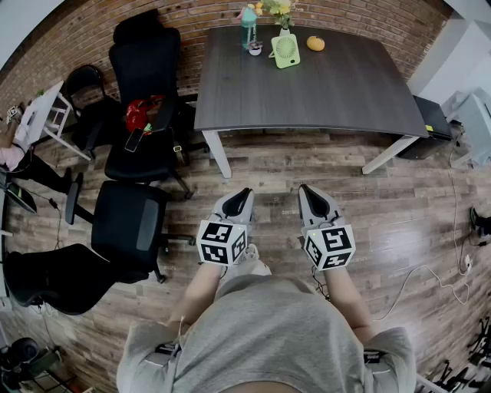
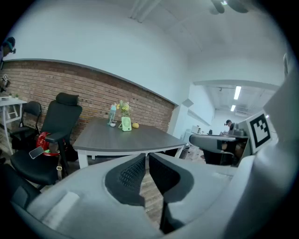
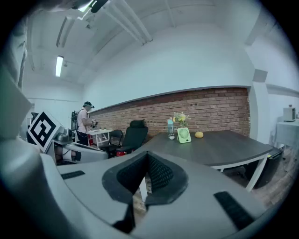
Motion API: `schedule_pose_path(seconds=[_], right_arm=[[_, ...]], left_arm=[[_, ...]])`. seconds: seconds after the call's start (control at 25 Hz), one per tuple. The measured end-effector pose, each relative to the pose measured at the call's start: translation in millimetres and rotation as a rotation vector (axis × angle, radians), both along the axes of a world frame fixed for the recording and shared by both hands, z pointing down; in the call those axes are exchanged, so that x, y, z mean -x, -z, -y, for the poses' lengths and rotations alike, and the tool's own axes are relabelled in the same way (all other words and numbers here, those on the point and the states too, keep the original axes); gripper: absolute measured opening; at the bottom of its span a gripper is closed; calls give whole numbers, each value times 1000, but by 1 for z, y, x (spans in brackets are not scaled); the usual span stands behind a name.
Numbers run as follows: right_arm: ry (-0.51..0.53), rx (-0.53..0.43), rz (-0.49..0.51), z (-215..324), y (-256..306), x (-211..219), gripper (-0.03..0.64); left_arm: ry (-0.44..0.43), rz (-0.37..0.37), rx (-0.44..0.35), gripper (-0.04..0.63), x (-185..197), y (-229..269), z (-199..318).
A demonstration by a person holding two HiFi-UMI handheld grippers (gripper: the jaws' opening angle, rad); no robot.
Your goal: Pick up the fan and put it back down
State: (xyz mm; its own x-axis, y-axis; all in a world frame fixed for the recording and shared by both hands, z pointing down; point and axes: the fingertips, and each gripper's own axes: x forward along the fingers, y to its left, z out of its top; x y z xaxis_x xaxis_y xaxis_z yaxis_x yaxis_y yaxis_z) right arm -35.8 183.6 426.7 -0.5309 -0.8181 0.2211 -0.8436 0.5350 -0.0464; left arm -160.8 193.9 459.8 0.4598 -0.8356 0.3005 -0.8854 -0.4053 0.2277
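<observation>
A brick wall (image 1: pixel 192 15) backs the room, and a plank floor (image 1: pixel 268 165) runs from it to the person's feet. On that floor stands a dark grey table (image 1: pixel 330 92) with white legs, its far edge near the wall. To the table's left are black office chairs: a high-backed one (image 1: pixel 146 84) with a red item (image 1: pixel 142 113) on its seat, and a second chair (image 1: pixel 126 222) nearer the person. The person holds both tools low in front of the body, side by side and pointing toward the table, with a strip of bare floor between their tips and the table's near edge. The left gripper (image 1: pixel 244 193) is clenched, its ribbed pads drawn together to a thin slit and gripping nothing. The right gripper (image 1: pixel 304 189) is likewise clenched, pad against pad, and empty. Neither touches anything. The green fan (image 1: pixel 285 51) stands upright at the table's far side, well apart from both grippers, with most of the tabletop lying between it and the near edge. Just to its left are a teal bottle (image 1: pixel 248 27) and a small cup (image 1: pixel 255 50); behind it stands a vase of flowers (image 1: pixel 280 9), and to its right lies a small orange fruit (image 1: pixel 315 43). The right gripper view shows another person (image 3: pixel 84 122) standing far off by a white side table (image 3: pixel 100 133).
</observation>
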Motion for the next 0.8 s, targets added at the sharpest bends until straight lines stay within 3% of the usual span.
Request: schedule_pose_path(seconds=[0.4, 0.8], right_arm=[[-18, 25, 33, -130, -20, -66, 0], [12, -12, 31, -178, -11, -82, 2]], left_arm=[[46, 10, 2, 37, -59, -9, -132], [44, 19, -9, 37, -79, -4, -174]])
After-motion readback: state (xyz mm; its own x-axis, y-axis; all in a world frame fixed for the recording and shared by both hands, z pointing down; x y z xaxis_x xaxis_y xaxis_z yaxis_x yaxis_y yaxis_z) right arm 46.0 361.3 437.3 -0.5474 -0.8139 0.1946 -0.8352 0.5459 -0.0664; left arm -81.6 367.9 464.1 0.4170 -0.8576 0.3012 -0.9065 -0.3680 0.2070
